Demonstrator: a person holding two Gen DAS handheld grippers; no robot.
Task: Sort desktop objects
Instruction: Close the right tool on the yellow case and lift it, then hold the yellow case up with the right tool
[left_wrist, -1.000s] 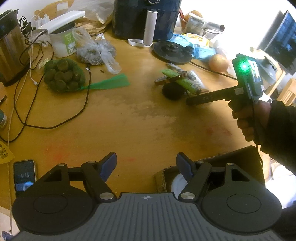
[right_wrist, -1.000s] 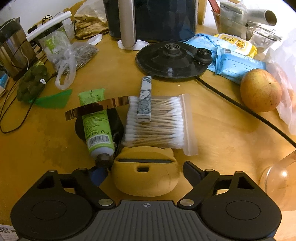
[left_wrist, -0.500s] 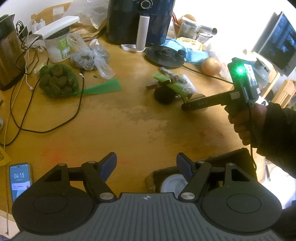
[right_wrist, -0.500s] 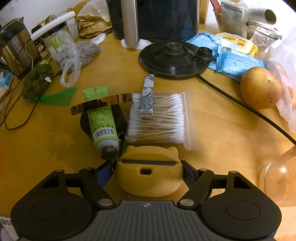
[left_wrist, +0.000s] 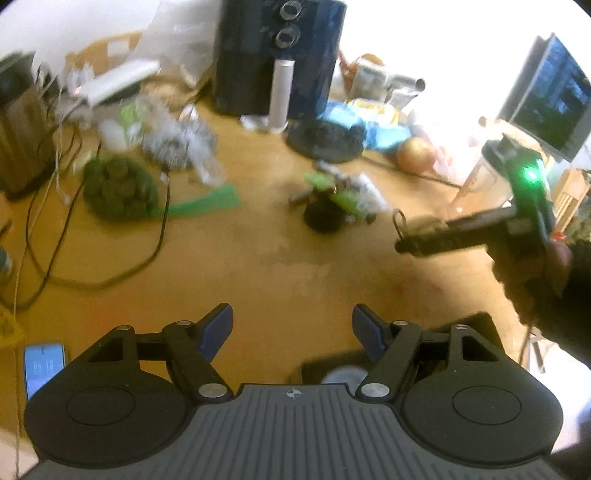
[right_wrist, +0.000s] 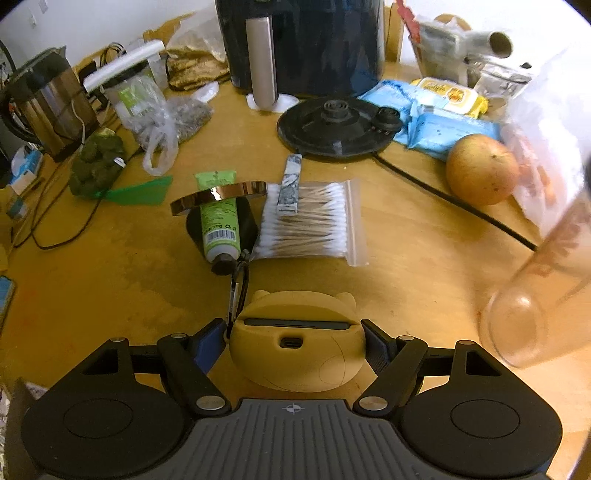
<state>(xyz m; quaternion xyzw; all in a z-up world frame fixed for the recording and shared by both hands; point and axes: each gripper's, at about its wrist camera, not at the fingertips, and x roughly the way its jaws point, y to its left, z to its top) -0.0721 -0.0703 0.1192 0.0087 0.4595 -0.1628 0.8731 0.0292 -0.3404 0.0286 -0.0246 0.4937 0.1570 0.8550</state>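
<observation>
Black linkage arms with silver pivot screws, blue-padded fingers (left_wrist: 218, 325), ribbed grey housing, green indicator light, dark sleeve (left_wrist: 576, 295) behind handle.

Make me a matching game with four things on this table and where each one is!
Things:
1. yellow case
2. green tube
3. grey stick
4. apple

Places:
A. on the cotton swabs bag
B. beside the blue packets
C. between the right gripper fingers
D. under a shiny ring

Pairs: 1-C, 2-D, 3-A, 4-B
</observation>
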